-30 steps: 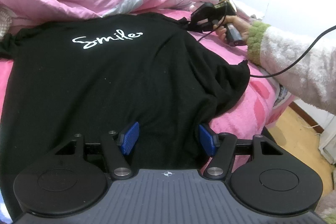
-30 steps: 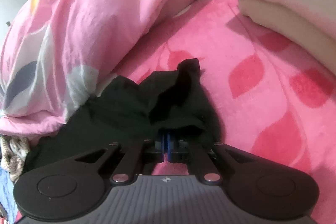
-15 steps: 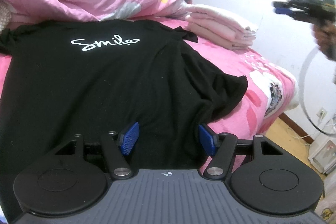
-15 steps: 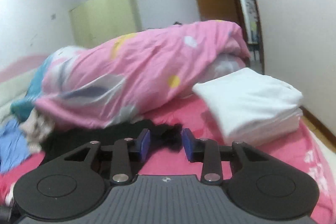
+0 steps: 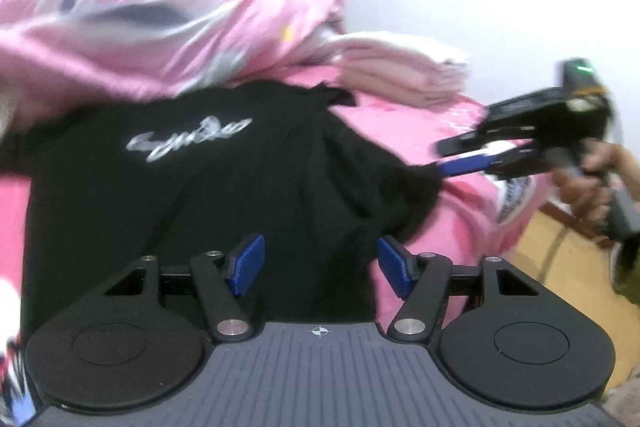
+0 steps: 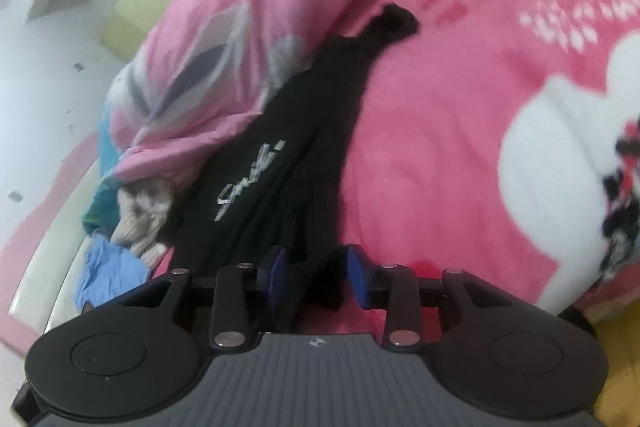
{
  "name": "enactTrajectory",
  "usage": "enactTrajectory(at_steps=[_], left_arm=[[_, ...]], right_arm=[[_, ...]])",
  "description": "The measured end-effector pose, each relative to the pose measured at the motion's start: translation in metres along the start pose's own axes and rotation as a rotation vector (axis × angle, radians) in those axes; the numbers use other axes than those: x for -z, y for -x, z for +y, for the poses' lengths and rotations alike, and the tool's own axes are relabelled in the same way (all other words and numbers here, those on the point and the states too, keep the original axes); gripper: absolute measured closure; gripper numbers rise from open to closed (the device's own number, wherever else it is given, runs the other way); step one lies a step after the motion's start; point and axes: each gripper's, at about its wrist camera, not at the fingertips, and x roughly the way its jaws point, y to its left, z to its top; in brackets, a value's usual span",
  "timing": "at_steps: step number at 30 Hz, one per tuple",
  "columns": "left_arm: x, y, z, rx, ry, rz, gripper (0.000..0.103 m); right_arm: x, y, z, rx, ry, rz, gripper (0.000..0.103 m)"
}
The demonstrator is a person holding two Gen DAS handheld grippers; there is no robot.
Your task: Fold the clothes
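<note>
Black T-shirt [image 5: 208, 195] with white "Smile" script [image 6: 248, 183] lay spread on the pink bedspread [image 6: 440, 155], its far edge against a heaped pink floral duvet [image 5: 160, 27], a stack of folded pale linens [image 5: 400, 71] beyond its corner. Left gripper [image 5: 320, 263] hovered over the near hem, jaws apart and empty. Right gripper [image 6: 316, 275], held in a hand [image 5: 588, 179], stood at the shirt's right edge, jaws part open after just widening, black cloth between the blue pads [image 6: 358, 275] but unpressed.
</note>
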Motion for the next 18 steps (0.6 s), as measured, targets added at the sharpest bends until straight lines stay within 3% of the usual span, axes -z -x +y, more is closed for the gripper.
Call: enactTrajectory(at_steps=[1, 4, 10, 15, 18], left_arm=[[-0.003, -0.005, -0.007, 0.018, -0.03, -0.003, 0.04], [-0.012, -0.024, -0.026, 0.07, -0.116, -0.013, 0.04], [-0.034, -0.076, -0.043, 0.088, -0.184, -0.011, 0.041], [-0.044, -0.1, -0.053, 0.076, -0.234, 0.004, 0.044], [-0.041, -0.108, -0.062, 0.08, -0.273, 0.027, 0.064]], right_arm=[[0.002, -0.004, -0.003, 0.003, -0.007, 0.004, 0.071], [0.008, -0.01, -0.008, -0.028, -0.027, -0.005, 0.098], [-0.002, -0.005, -0.005, -0.145, -0.001, -0.088, 0.103], [-0.009, -0.012, -0.005, -0.241, 0.005, -0.071, 0.103], [-0.008, -0.003, -0.016, -0.293, -0.034, -0.1, 0.102]])
